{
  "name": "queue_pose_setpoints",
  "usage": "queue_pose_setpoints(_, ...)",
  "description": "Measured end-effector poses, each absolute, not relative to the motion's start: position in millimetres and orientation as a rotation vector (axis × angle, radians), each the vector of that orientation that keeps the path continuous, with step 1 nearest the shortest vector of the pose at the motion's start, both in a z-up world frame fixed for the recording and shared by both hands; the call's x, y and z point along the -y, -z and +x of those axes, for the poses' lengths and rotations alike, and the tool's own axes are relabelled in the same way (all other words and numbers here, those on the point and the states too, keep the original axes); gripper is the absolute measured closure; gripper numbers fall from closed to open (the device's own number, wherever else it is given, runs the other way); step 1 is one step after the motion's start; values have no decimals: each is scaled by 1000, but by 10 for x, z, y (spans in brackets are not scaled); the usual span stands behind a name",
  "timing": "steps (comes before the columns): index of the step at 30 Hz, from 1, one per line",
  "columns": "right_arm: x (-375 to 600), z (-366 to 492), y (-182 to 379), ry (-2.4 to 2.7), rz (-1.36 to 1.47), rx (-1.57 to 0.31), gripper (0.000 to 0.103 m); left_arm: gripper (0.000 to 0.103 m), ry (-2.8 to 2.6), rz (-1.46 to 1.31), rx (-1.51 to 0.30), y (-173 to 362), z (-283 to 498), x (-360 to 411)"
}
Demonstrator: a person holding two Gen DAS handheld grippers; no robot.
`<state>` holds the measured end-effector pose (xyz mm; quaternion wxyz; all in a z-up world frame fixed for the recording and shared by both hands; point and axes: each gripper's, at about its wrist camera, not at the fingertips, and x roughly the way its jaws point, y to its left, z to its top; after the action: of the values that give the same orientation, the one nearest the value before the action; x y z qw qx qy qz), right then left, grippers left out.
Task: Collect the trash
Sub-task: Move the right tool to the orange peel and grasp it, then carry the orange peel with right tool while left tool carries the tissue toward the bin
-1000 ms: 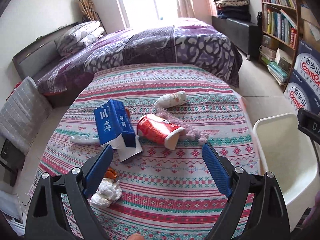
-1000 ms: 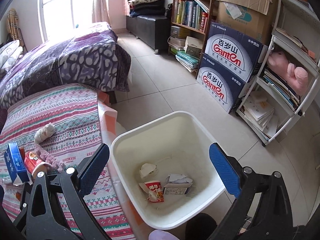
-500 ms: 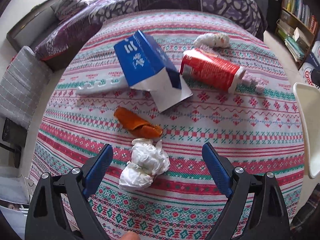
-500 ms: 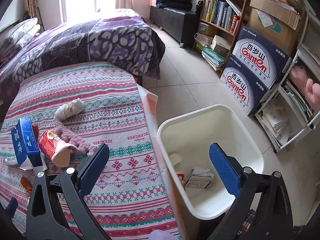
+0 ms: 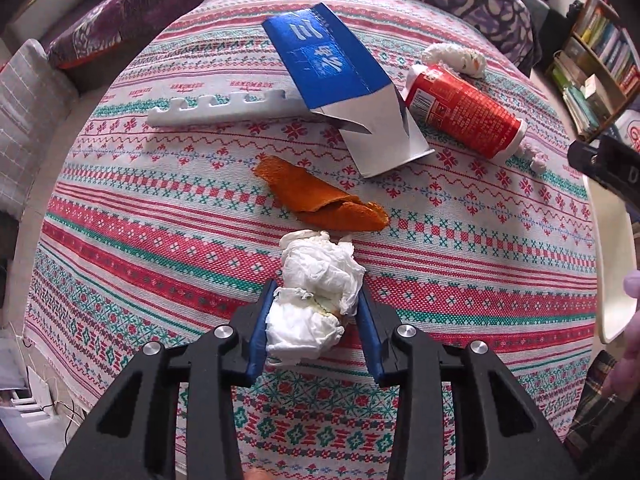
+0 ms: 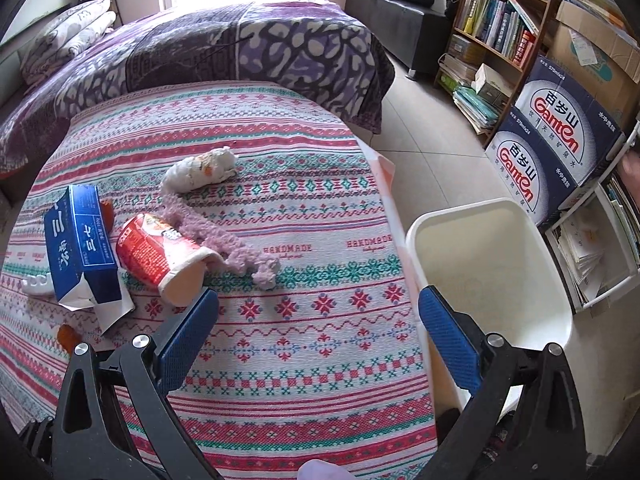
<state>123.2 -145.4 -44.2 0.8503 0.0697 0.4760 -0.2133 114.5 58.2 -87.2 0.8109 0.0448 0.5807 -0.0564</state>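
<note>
I have the crumpled tissue wad (image 5: 316, 292) pinched in my left gripper (image 5: 316, 316), whose jaws have just been closing onto it, low at six o'clock on the striped cloth (image 5: 460, 280). Orange peel (image 5: 320, 196) lies just beyond at twelve. So this is the pick-up step; next I judge a lift and carry toward three o'clock, to the white bin (image 6: 496, 264). My right gripper (image 6: 316, 336) hangs wide and empty. The cloth reads "HANDMADE"; the boxes (image 6: 556, 148) read "Ganten".

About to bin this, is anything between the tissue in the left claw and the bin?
Nothing visible: the tissue wad sits in the left claw, with only bare tablecloth toward the white bin.
</note>
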Motion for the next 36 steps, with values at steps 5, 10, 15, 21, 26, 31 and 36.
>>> queue_pose_setpoints(5,1185,1330,514,355,131,-1024,7,65,44,-25,-1176,584,1230,-960)
queue_pose_setpoints(10,733,1390,555,228,51,-993,7,65,-50,-135,-1080,269,1270,-1351)
queue_pose_setpoints(15,273,1418,634,86,-68,-977,7,65,-118,-221,-1010,57,1321,-1669)
queue_pose_setpoints(21,-171,1421,777,-49,-235,-984,18,65,-122,-297,-1019,45,1364,-1884)
queue_pose_setpoints(26,-311,1428,888,-122,-260,-1029,40,65,-120,-307,-1026,65,1373,-1899)
queue_pose_setpoints(31,-300,1434,879,-159,-219,-1039,83,65,-118,-297,-1027,78,1380,-1867)
queue_pose_setpoints(36,-217,1414,692,-173,-156,-994,87,65,-128,-299,-1017,61,1385,-1877)
